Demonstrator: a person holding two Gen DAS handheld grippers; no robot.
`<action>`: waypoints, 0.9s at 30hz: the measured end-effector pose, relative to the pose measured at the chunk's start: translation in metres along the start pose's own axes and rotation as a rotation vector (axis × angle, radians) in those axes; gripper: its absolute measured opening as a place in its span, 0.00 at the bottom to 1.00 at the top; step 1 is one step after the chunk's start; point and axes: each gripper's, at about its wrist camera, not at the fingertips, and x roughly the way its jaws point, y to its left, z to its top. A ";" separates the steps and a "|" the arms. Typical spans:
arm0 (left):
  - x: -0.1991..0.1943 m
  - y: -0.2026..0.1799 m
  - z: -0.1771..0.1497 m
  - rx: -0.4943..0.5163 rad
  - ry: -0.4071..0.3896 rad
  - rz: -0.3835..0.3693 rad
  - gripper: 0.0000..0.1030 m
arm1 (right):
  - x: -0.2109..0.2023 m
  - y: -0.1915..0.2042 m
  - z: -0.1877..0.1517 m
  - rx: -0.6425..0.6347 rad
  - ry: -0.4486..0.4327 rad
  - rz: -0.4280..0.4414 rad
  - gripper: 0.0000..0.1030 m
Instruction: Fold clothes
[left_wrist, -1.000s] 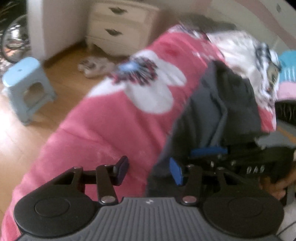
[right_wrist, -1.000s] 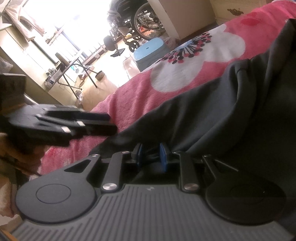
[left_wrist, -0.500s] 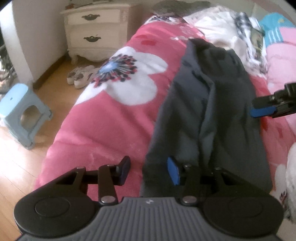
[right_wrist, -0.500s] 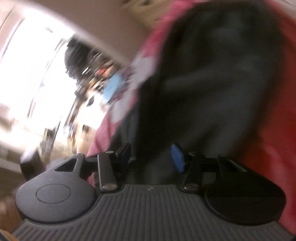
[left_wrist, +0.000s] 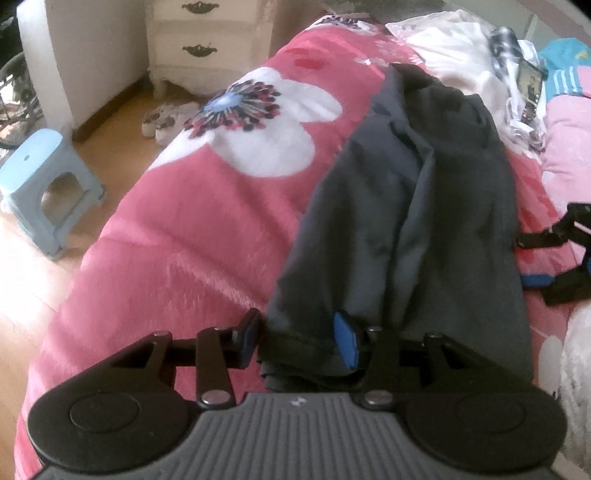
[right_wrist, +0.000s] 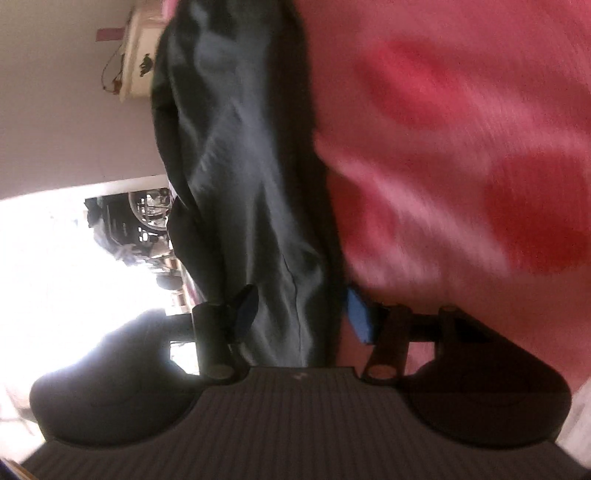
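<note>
right claw (left_wrist: 535, 258) cut off at frame edge, pink blanket (right_wrist: 461, 147) motion-blurred

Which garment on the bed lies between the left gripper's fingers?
The dark grey garment, stretched lengthwise on the pink floral quilt; its near hem sits inside the left gripper. The white garment and turquoise striped one lie far off.

Left of garment: bare pink bedspread (left_wrist: 192, 229) — loads of open room there.
Far end: heaped clothes (left_wrist: 461, 62) block the way.
Right side: right gripper (left_wrist: 554, 258) crowds the dark garment (left_wrist: 424, 206).
</note>
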 end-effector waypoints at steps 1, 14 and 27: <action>0.000 0.000 0.001 -0.008 0.006 0.002 0.42 | 0.001 -0.003 -0.003 0.016 0.011 0.003 0.50; -0.002 -0.009 0.004 -0.053 0.032 0.052 0.19 | 0.034 -0.003 -0.053 0.044 0.276 -0.029 0.48; -0.030 -0.031 0.021 -0.033 0.016 0.106 0.06 | 0.043 0.023 -0.060 -0.082 0.309 0.065 0.02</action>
